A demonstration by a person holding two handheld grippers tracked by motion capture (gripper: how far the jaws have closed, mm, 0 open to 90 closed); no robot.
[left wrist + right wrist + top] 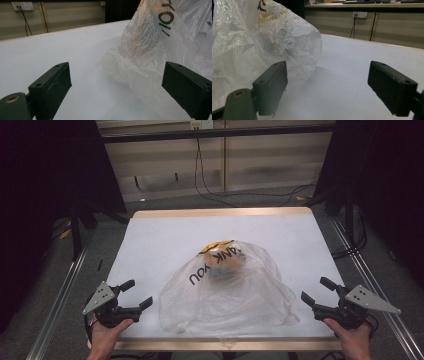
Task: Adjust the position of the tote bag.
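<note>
A clear plastic bag (227,290) with black "THANK YOU" lettering and a yellow mark lies crumpled in the middle of the white table (160,235). Something orange and rounded sits inside it (226,265), blurred by the plastic. My left gripper (137,293) rests at the near left corner, open, jaws wide apart, just left of the bag's edge. The bag (160,47) rises at the right in the left gripper view. My right gripper (316,291) is open at the near right, beside the bag's right edge. In the right gripper view the bag (262,42) stands at the left.
The table has a pale wooden rim (220,212). Metal rails (60,290) run along both sides on the grey floor. Cables (210,190) trail across the floor behind the table, in front of a panelled wall. Dark curtains hang at both sides.
</note>
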